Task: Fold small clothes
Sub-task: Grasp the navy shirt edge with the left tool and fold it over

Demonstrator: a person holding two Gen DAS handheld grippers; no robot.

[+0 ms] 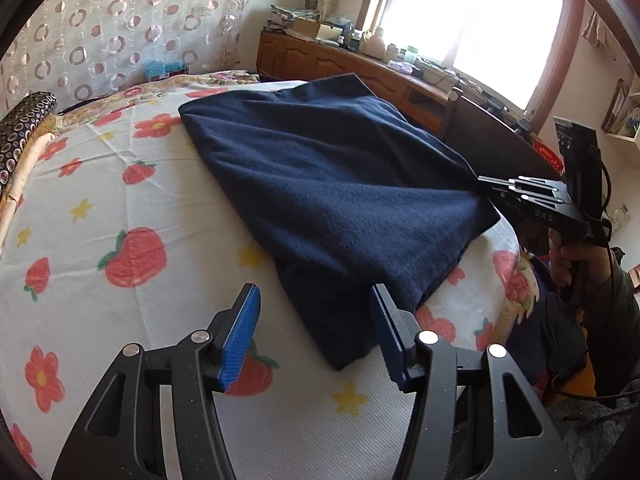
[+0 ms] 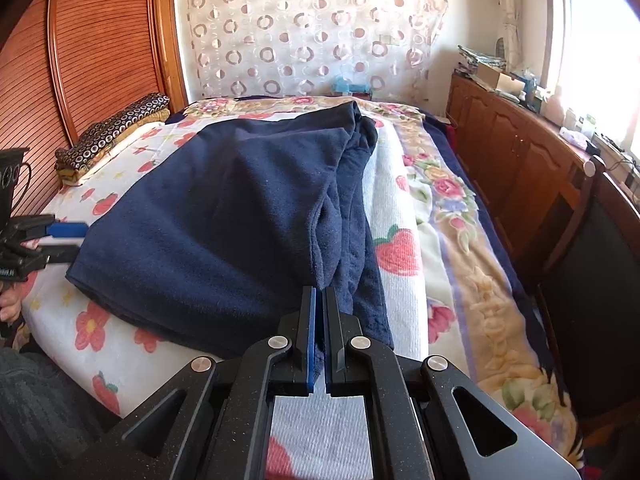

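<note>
A navy fleece garment (image 1: 340, 184) lies folded over on a strawberry-print bed sheet (image 1: 120, 208). My left gripper (image 1: 314, 296) is open at the garment's near corner. That corner lies between its blue pads (image 1: 240, 340), which do not press on it. In the right wrist view the garment (image 2: 224, 216) spreads ahead, and my right gripper (image 2: 319, 292) is shut on a pinched fold at its near edge. From the left wrist view the right gripper (image 1: 486, 181) shows at the cloth's right edge. The left gripper (image 2: 68, 236) appears at the cloth's left corner.
A wooden headboard (image 2: 80, 60) and a ring-patterned pillow (image 2: 116, 128) stand at the bed's left end. A cluttered wooden cabinet (image 2: 512, 148) and a dark chair (image 2: 600, 240) line the right side. A person's hand (image 1: 568, 260) holds the right gripper's handle.
</note>
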